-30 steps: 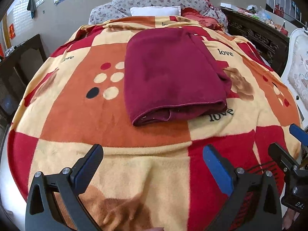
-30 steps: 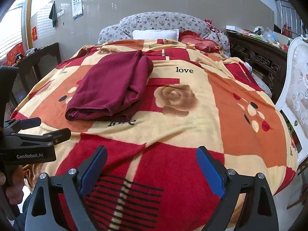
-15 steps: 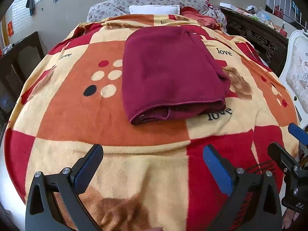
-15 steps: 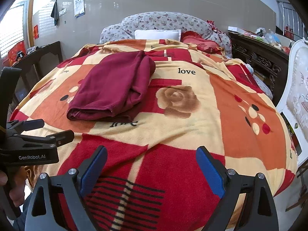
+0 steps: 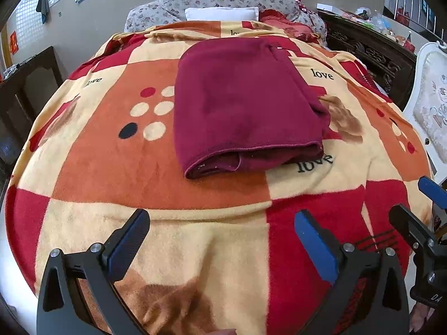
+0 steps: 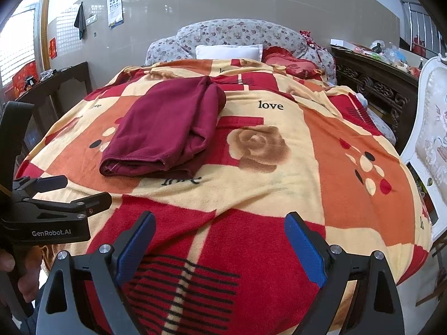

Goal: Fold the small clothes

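Your left gripper (image 5: 220, 240) hangs low over the near edge of the blanket (image 5: 195, 240), jaws wide apart, holding nothing; your right gripper (image 6: 219, 241) is beside it, also spread and empty, over the red striped patch. Ahead of both, well apart from the fingertips, the maroon garment (image 5: 243, 109) lies on the orange and cream squares in the middle of the bed, already doubled over, layered hem facing you, bulkier rolled edge on its right side. It looks near done, maybe one fold left. If you take that fold, go in level with both grippers, pinch the two near corners of the hem through all the layers, not just the top one, lift together and carry it toward the white pillow (image 6: 229, 51) so the edges meet square; the fleece blanket looks grabby, so keep the tips off it. Against the earlier frames: garment unmoved, jaws at the same spread, both cameras have edged slightly back and up, so the garment sits a touch farther off.
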`<state>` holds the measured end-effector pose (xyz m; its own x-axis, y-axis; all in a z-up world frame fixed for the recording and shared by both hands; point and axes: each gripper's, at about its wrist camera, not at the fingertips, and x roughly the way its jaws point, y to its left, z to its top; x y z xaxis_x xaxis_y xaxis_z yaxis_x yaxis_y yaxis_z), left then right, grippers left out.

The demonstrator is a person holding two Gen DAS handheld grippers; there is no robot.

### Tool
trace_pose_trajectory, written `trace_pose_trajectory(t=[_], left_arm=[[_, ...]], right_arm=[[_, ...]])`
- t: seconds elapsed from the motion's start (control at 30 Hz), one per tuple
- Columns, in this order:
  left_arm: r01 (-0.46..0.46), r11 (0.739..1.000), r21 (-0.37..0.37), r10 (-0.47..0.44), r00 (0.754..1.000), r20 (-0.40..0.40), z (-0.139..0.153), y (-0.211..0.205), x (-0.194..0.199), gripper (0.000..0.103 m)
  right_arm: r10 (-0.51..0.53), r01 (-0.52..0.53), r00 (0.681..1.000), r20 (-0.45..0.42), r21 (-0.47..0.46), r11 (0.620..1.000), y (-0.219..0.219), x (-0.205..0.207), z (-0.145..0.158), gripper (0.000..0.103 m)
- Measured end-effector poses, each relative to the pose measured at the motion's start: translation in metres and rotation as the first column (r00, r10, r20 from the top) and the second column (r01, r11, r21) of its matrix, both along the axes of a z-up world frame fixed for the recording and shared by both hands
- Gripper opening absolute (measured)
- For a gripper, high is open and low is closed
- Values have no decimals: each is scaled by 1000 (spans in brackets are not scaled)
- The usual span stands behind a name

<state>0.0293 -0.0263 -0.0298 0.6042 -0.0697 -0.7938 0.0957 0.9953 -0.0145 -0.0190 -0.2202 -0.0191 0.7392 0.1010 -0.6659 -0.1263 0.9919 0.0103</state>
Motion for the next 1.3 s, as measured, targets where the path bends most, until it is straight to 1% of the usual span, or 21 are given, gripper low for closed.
trace_pose_trajectory(t=[0.5, 0.87, 1.07, 1.2, 1.3], left_arm=[[-1, 1000, -3, 1, 1000, -2, 1, 0, 0, 103], [8, 1000, -30, -9, 1000, -2, 1, 2, -2, 103], [10, 1000, -22, -9, 1000, 23, 10, 6, -6, 103], [-3, 1000, -26, 4, 1000, 27, 11, 12, -11, 103], [-9, 999, -32, 9, 1000, 14, 10, 15, -15, 103]], right_arm=[[4, -4, 1000, 3, 4, 1000, 0, -2, 1, 95], [7, -7, 1000, 0, 2, 1000, 2, -3, 2, 95], [21, -21, 1000, 6, 4, 1000, 2, -1, 6, 95], [36, -36, 999, -15, 9, 999, 3, 6, 6, 95], [44, -44, 999, -29, -3, 999, 6, 8, 8, 98]])
